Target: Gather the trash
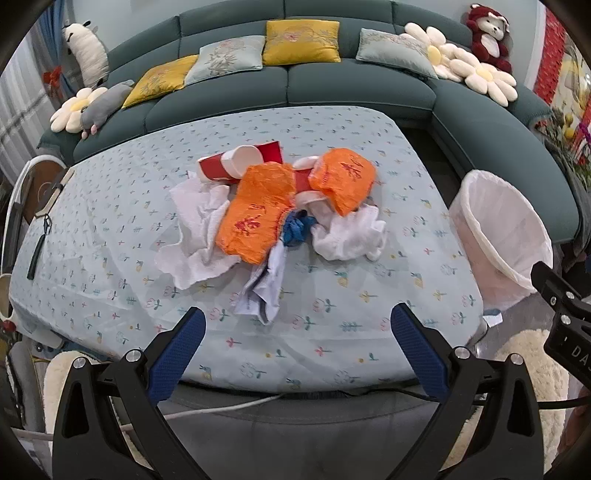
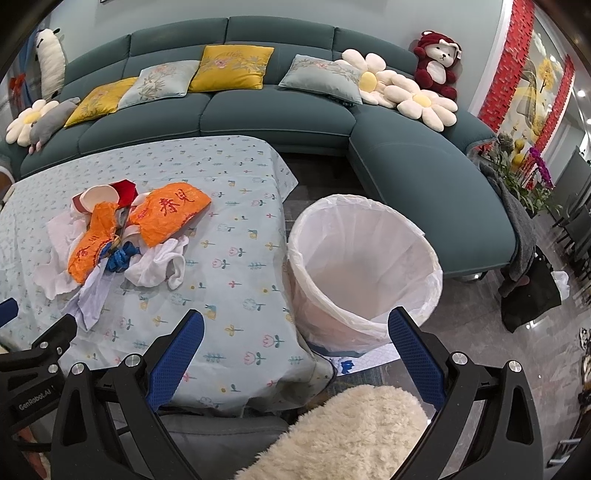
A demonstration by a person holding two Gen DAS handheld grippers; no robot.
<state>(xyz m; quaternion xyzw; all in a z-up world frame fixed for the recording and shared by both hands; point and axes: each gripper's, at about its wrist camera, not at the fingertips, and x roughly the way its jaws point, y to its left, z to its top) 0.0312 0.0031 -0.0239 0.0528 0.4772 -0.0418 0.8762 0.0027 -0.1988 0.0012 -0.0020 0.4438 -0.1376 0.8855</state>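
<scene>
Teal sectional sofa (image 2: 280, 110) with yellow cushions (image 2: 231, 68); pale wall (image 2: 332, 14); dark glossy floor (image 2: 480, 332); floral tablecloth (image 2: 229, 229).

Trash heap, mid-bench: two crinkled orange wrappers (image 1: 255, 218) (image 1: 345, 179) with red characters, lying over tipped red paper cups (image 1: 236, 162) with white insides; crumpled white tissues (image 1: 195, 240) (image 1: 351, 234) at left and right; a small blue scrap (image 1: 297, 229) between them; a pale creased paper (image 1: 264, 286) at the near edge. Bin (image 2: 364, 266): round, upright on the floor just beside the bench's right edge, lined with a white bag, nothing visible inside.
</scene>
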